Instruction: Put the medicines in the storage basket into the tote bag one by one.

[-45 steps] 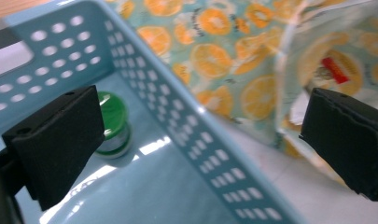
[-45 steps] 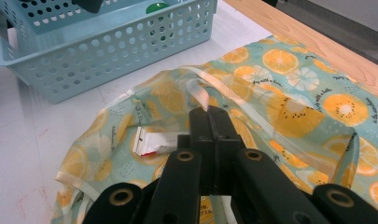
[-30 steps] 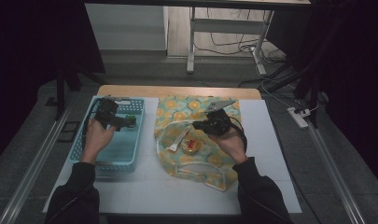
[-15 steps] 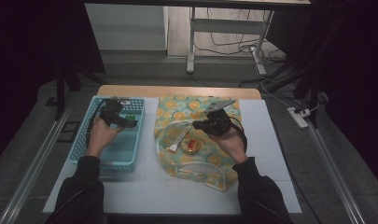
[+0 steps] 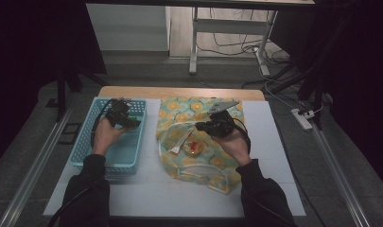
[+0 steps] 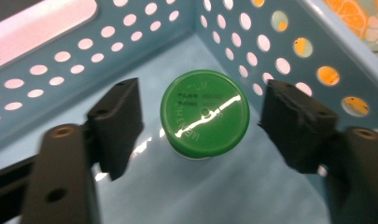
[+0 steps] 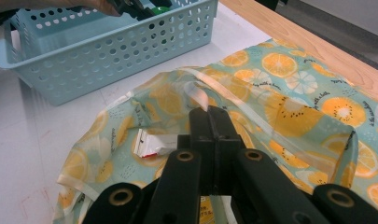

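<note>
1. The jaws of the left gripper (image 6: 203, 123) stand apart on either side of a small jar with a round green plastic lid (image 6: 205, 113). They have just been closing in on it, yet a gap shows between each black pad and the lid, so nothing is gripped.
2. That jar stands upright on the floor of a pale blue perforated plastic basket (image 5: 87, 142), in its far right corner, at the left side of the white table top (image 5: 146, 189).
3. In the high view the left gripper (image 5: 132, 124) hangs over the far part of the basket, held in the person's left hand (image 5: 104, 135).
4. Right of the basket lies a crumpled fabric bag printed with orange slices (image 5: 179, 113), with a white strap along its edge.
5. On the bag rest a small white and red packet (image 7: 151, 142) and a small round red item (image 5: 193, 147), too small to identify.
6. The jaws of the right gripper (image 7: 213, 122) are pressed together, pinching the bag's cloth near its middle.
</note>
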`<state>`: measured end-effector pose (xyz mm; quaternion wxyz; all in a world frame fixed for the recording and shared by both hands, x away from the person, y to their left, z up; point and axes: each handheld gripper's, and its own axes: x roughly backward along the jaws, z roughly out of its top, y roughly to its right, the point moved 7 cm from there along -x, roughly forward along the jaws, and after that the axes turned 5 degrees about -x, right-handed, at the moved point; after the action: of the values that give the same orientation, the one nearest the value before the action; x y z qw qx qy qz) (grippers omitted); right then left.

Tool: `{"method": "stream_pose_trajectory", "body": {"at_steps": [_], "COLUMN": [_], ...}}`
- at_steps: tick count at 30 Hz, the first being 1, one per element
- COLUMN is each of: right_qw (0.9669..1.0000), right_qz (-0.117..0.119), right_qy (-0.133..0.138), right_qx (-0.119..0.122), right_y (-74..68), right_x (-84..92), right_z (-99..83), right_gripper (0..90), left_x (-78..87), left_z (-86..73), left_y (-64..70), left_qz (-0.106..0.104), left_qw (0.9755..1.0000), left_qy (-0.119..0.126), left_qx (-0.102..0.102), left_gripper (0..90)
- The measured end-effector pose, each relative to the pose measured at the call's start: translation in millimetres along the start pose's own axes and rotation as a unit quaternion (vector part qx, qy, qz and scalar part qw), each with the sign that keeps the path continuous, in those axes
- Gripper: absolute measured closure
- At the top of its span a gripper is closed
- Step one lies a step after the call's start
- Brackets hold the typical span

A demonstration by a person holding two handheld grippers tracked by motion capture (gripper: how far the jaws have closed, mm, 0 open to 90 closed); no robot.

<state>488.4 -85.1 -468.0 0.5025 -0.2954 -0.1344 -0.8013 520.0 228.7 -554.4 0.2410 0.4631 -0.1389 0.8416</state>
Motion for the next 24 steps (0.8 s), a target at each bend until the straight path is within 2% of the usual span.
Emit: {"method": "stream_pose_trajectory", "body": {"at_steps": [4,6,14,18,24], "right_qw": [1.0000,1.0000,1.0000,1.0000,1.0000], "right_qz": [0.000,0.000,0.001,0.002,0.004], "right_qy": [0.000,0.000,0.001,0.001,0.000], "right_qx": [-0.001,-0.001,0.000,-0.003,-0.003], "right_y": [0.6,0.9,0.5,1.3,0.3], "right_x": [0.5,0.5,0.5,0.6,-0.4], "right_z": [-0.1,-0.3,0.1,-0.2,-0.3], "right_gripper": [90.0,90.0,90.0,90.0,90.0], "left_x": [-1.3,-0.9,3.2,8.0,20.0], "left_z": [0.1,-0.3,-1.3,-1.4,2.5], "left_y": [0.0,0.4,0.3,4.1,8.2], "left_qz": [0.000,-0.001,-0.002,-0.006,-0.011], "left_qw": [1.0000,1.0000,0.9996,0.9997,0.9998], "left_qy": [-0.006,-0.009,-0.012,-0.011,0.003], "left_qx": [0.001,0.000,0.024,0.019,0.017], "left_gripper": [42.8,50.7,51.8,51.9,51.9]}}
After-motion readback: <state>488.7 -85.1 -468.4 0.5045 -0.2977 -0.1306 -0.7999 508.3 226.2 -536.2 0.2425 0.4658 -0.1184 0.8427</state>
